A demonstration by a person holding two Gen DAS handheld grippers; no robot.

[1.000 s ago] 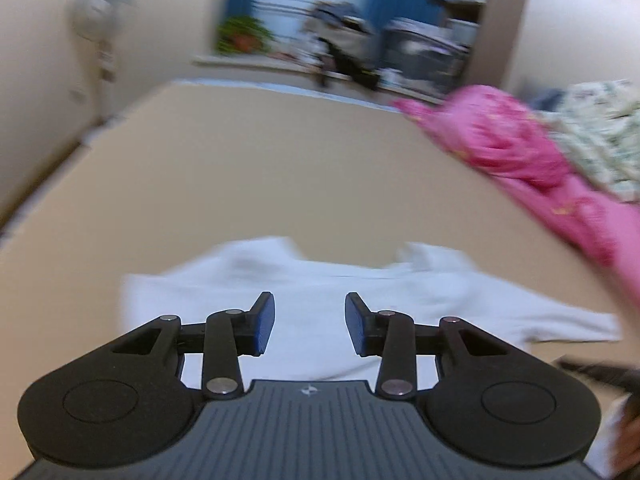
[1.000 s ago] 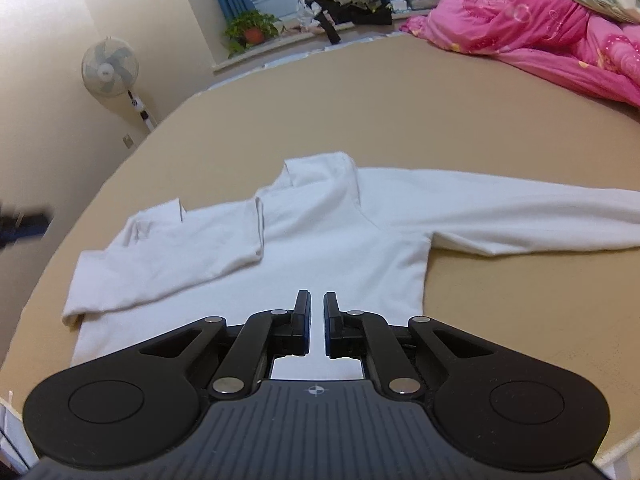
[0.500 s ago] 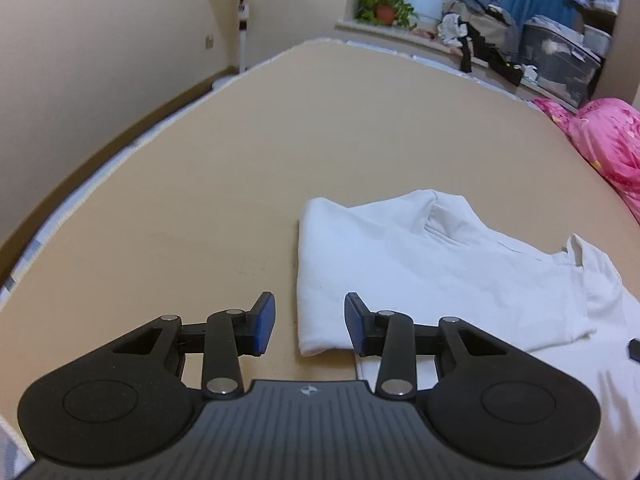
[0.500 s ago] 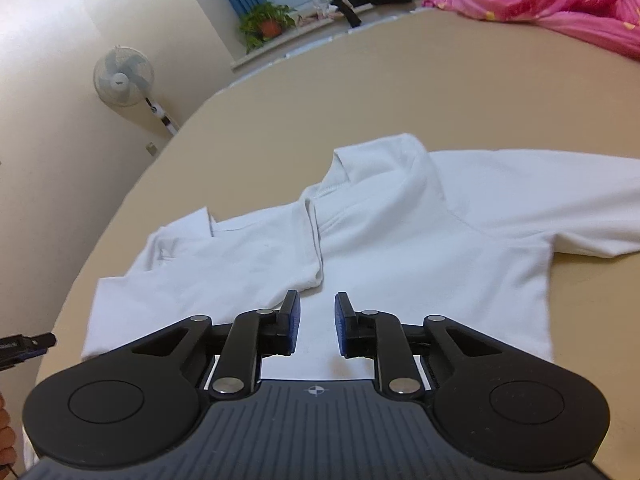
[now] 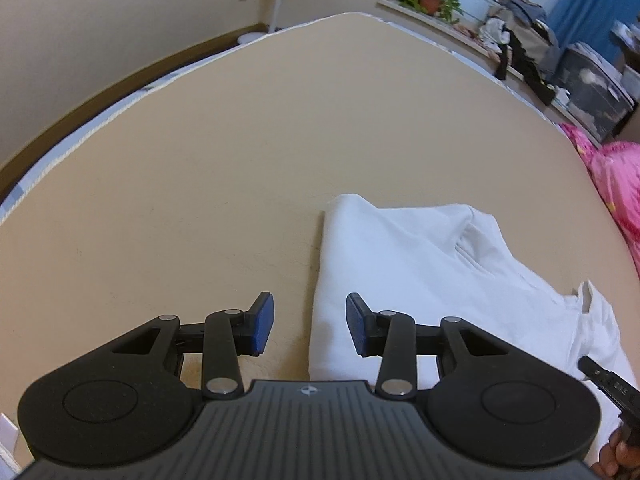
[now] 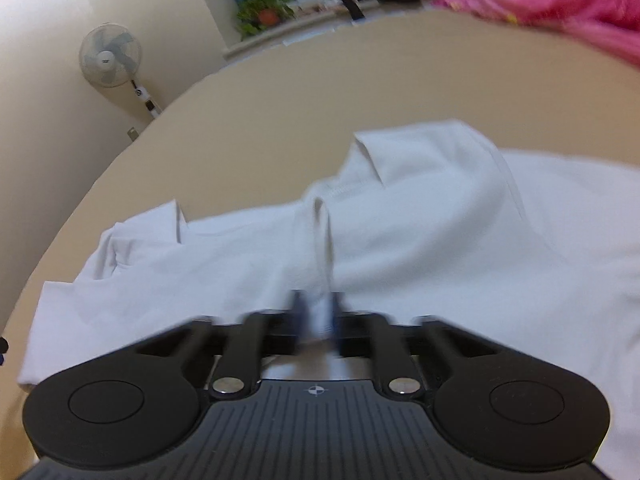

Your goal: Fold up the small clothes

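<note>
Soft matt white cloth shirt [image 5: 420,264] lies on a smooth tan bed sheet [image 5: 200,160]; matt black plastic fingers [image 5: 262,322].

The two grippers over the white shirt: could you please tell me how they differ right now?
The left gripper has its jaws apart with nothing gripped, the white shirt's edge lying between them; the right gripper is shut on a pinched ridge of the shirt. The left looks sharp, the right blurred. Both are black with blue pads.
</note>
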